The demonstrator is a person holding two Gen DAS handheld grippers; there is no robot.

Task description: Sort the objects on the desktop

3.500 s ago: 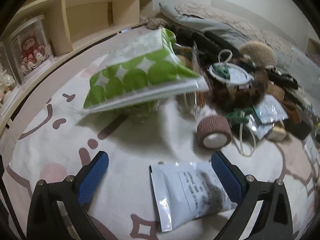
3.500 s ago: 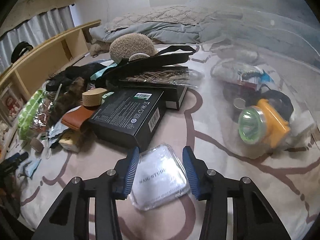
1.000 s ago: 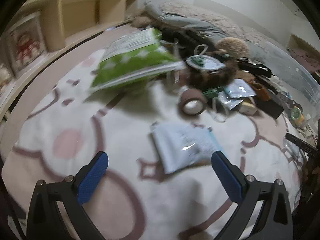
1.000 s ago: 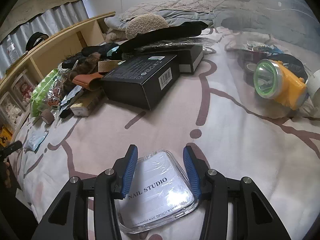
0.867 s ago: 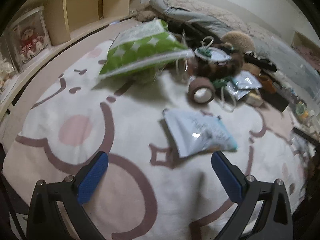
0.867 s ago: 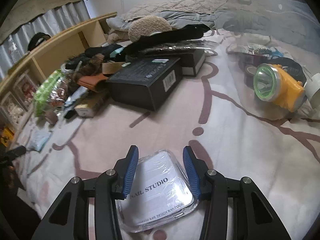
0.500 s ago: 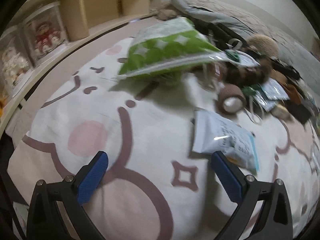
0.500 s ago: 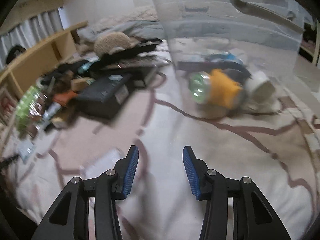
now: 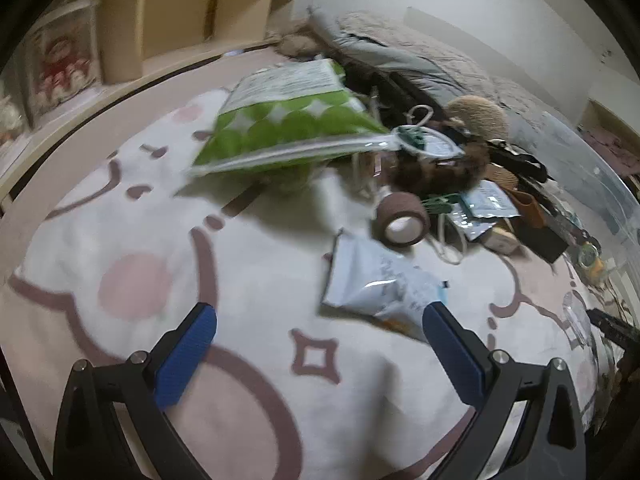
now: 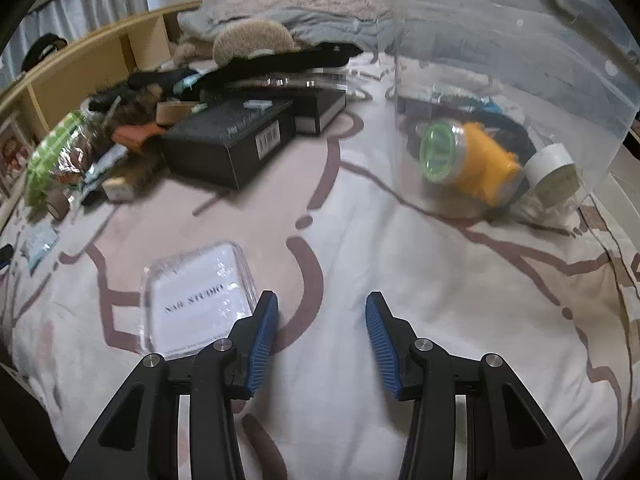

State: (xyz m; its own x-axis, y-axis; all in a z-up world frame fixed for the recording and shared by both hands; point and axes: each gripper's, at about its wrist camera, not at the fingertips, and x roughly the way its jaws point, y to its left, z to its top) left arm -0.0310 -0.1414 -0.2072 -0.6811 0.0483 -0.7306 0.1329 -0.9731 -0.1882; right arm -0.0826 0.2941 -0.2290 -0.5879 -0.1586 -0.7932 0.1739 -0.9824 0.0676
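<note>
My left gripper (image 9: pixel 318 320) is open and empty over the patterned cloth; a white pouch (image 9: pixel 380 284) lies just ahead of its right finger. Behind it lie a brown tape roll (image 9: pixel 402 224) and a green-and-white bag (image 9: pixel 292 124). My right gripper (image 10: pixel 321 310) is open and empty. A clear "Nail Studio" case (image 10: pixel 198 300) lies flat on the cloth to the left of its left finger. A clear plastic bin (image 10: pixel 500 80) at the right holds a yellow headlamp (image 10: pixel 464 160) and a white tape roll (image 10: pixel 552 176).
A heap of objects sits at the back: black boxes (image 10: pixel 236 140), a hedgehog plush (image 10: pixel 252 40), dark straps, pouches. A wooden shelf (image 9: pixel 168 28) runs along the left. Grey bedding (image 9: pixel 420 68) lies behind.
My right gripper let go of the Nail Studio case, which now lies on the cloth to its left, and swung right toward the bin. My left gripper drew back and left from the white pouch.
</note>
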